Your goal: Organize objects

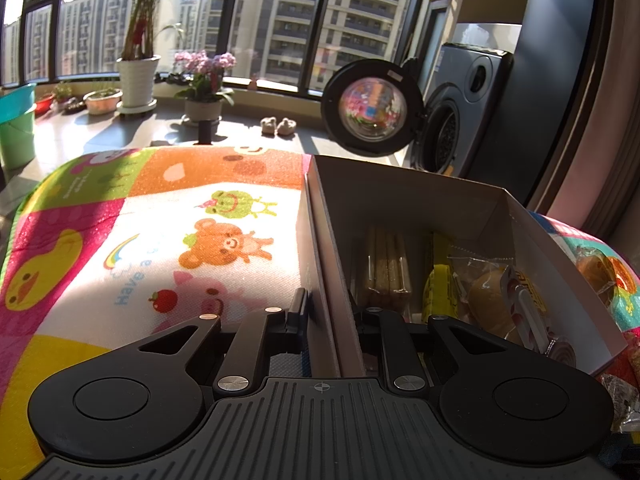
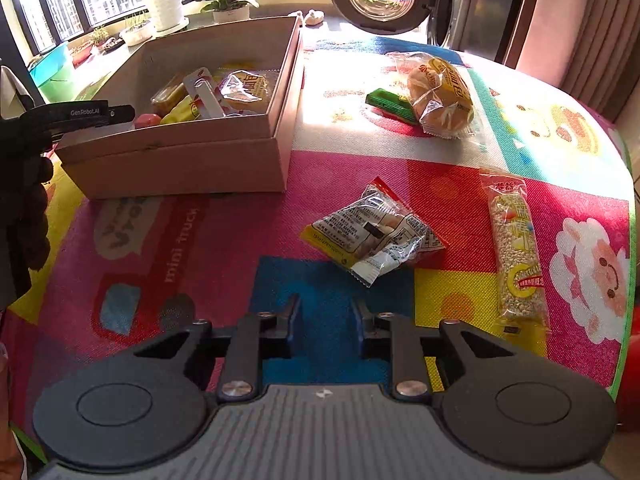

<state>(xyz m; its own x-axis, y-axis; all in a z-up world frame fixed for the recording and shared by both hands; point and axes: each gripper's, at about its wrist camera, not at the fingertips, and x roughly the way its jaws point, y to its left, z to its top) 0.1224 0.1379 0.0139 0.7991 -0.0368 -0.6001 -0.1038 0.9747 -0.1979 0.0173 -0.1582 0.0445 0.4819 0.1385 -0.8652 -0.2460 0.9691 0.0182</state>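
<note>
Between the jaws of our left gripper (image 1: 326, 312) stands the near-left wall of the box (image 1: 404, 192); one finger is outside it, the other inside, and whether they press on the wall we cannot tell. Ahead of the inside finger, in the box, lie a clear pack of bars (image 1: 386, 268), a yellow packet (image 1: 440, 288) and a wrapped bun (image 1: 490, 300). Our right gripper (image 2: 326, 310) hovers over the mat (image 2: 224, 216) with its jaws apart and nothing in them. Just ahead and slightly right of those jaws lies a white-and-yellow packet (image 2: 372, 232); further right is a long grain bar (image 2: 516, 248). Far ahead to the right, a bagged bun (image 2: 440, 96) rests against a green pack (image 2: 390, 106).
</note>
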